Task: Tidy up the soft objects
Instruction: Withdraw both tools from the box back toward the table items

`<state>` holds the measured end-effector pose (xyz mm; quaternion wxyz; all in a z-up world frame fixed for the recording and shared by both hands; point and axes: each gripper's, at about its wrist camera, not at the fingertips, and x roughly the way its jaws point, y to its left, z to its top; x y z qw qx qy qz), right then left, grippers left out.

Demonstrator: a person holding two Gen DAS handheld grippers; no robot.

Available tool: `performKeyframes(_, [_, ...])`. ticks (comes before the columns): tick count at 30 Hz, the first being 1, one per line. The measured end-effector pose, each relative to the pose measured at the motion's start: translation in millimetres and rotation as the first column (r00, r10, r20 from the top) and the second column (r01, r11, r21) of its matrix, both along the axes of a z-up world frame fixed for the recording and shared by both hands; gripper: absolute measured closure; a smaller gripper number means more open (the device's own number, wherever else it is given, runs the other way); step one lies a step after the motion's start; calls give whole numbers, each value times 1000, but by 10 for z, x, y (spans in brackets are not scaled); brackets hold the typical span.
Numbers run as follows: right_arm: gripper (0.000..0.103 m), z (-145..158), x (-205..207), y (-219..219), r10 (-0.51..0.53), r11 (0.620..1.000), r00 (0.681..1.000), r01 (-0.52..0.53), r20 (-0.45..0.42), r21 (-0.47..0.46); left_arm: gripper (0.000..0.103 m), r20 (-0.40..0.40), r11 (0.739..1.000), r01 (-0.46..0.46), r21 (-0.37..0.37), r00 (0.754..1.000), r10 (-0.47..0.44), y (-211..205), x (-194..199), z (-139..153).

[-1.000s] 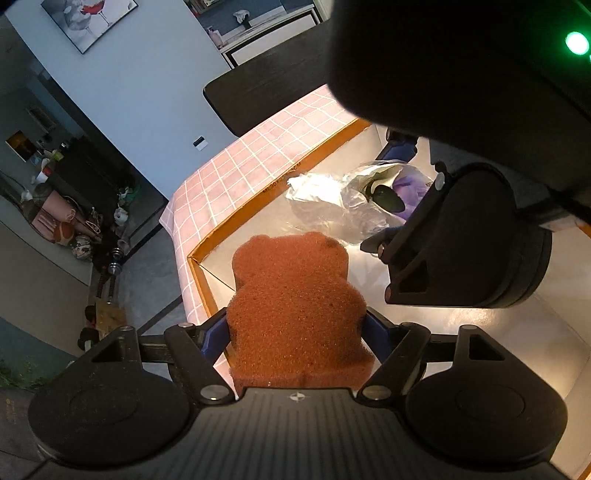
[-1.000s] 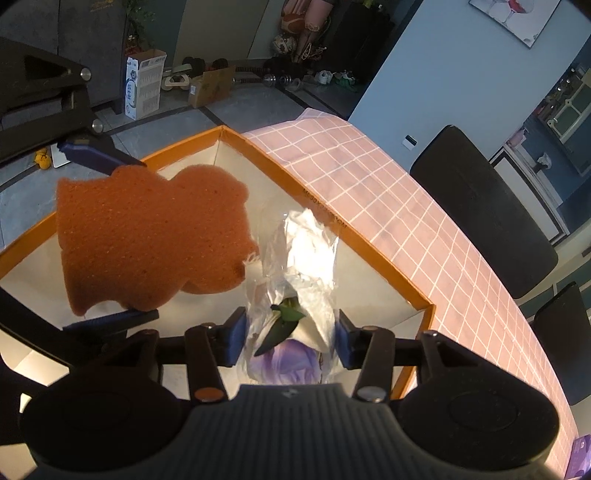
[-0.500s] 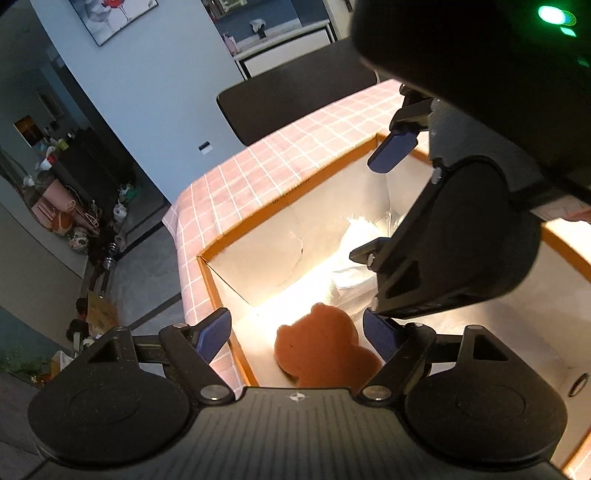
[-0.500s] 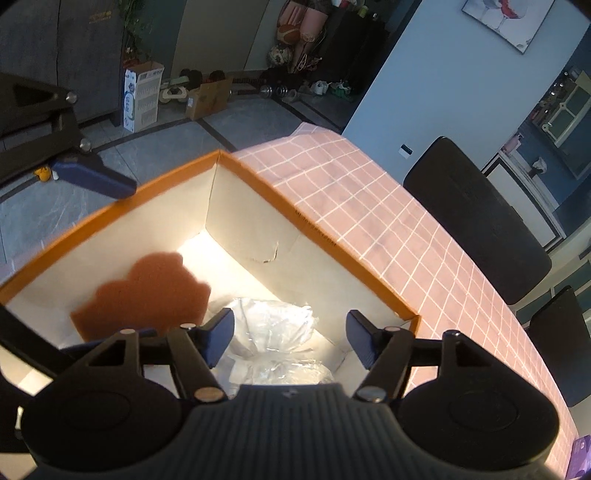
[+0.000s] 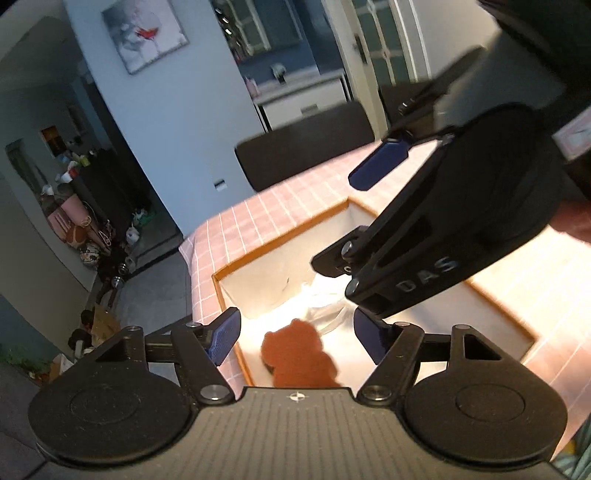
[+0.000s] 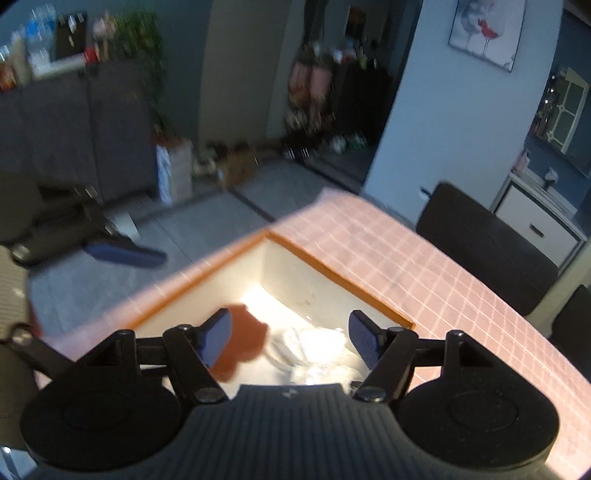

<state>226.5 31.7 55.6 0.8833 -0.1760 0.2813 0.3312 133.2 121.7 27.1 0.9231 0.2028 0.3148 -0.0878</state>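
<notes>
— Both pairs of tongs have let go since a second ago: the brown bear-shaped sponge (image 5: 301, 360) and the crinkled clear plastic bag (image 6: 317, 349) have left the blue pads and lie in the box.

— What do they stand over?

— A table under a pink checked cloth (image 5: 280, 206). Black chairs (image 6: 484, 243) sit at its far side, beyond the tongs, before a pale blue wall with a framed picture (image 5: 146, 33).

— And the container?

— An orange-rimmed white cardboard box (image 5: 280, 245) sits below both tongs. The sponge lies on its floor under the left tongs (image 5: 297, 332); the bag lies just beside it, under the right tongs (image 6: 290, 338).

— The jaws?

— Left: apart and closing, gripping nothing. Right: apart, also empty.
</notes>
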Motion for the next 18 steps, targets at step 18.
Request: performKeyframes(18, [27,-150,-1455,-1556,-221,932,958,153,182,328,35,256,938,-34,-346,958,129,-607,-998,-117])
